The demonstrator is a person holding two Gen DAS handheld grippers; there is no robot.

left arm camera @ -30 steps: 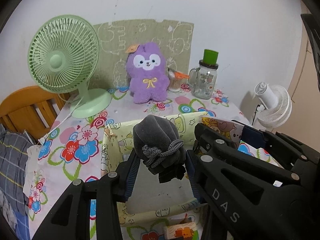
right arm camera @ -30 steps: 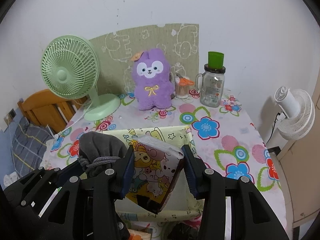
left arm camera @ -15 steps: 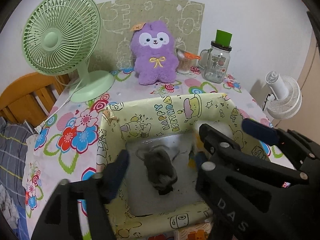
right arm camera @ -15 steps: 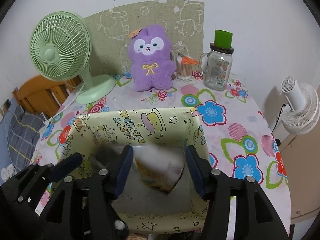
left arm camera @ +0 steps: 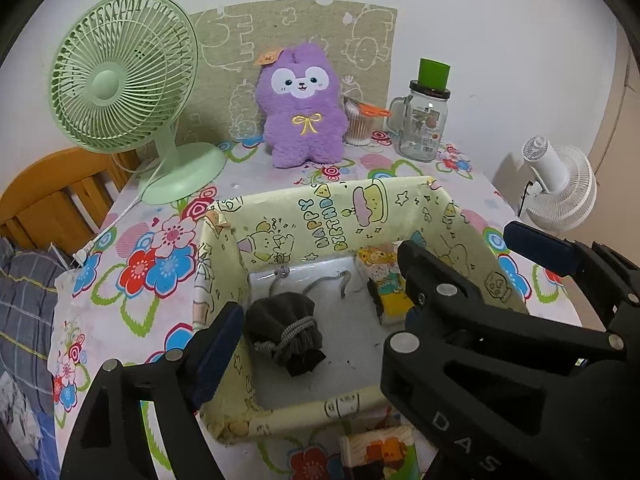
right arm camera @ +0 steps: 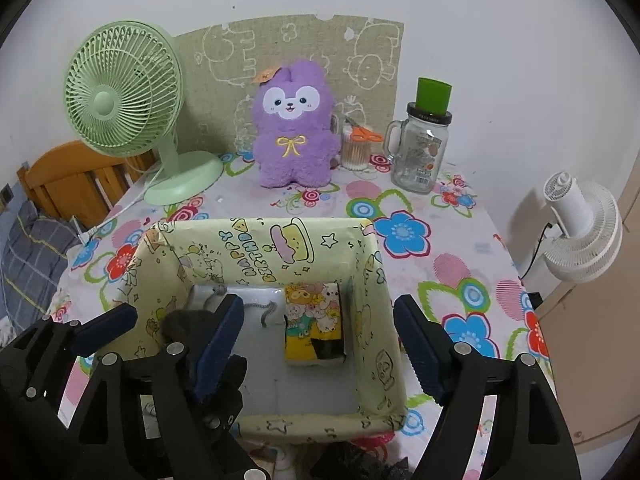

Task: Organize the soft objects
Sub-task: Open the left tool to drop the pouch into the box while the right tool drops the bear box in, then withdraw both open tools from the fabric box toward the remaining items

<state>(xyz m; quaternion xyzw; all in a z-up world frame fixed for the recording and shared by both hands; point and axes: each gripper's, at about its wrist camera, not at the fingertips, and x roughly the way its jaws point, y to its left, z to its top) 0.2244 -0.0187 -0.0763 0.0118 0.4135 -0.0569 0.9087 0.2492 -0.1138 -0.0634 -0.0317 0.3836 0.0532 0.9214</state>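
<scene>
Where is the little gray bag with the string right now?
The gray drawstring pouch lies on the floor of the yellow birthday box, on its left side in the left wrist view, apart from the cartoon tissue pack on the right.

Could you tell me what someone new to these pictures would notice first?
Probably the purple plush toy sitting upright at the back of the table against the wall, with the green fan to its left. Next comes the yellow birthday-print box in front, holding a dark grey drawstring pouch and a cartoon tissue pack.
</scene>
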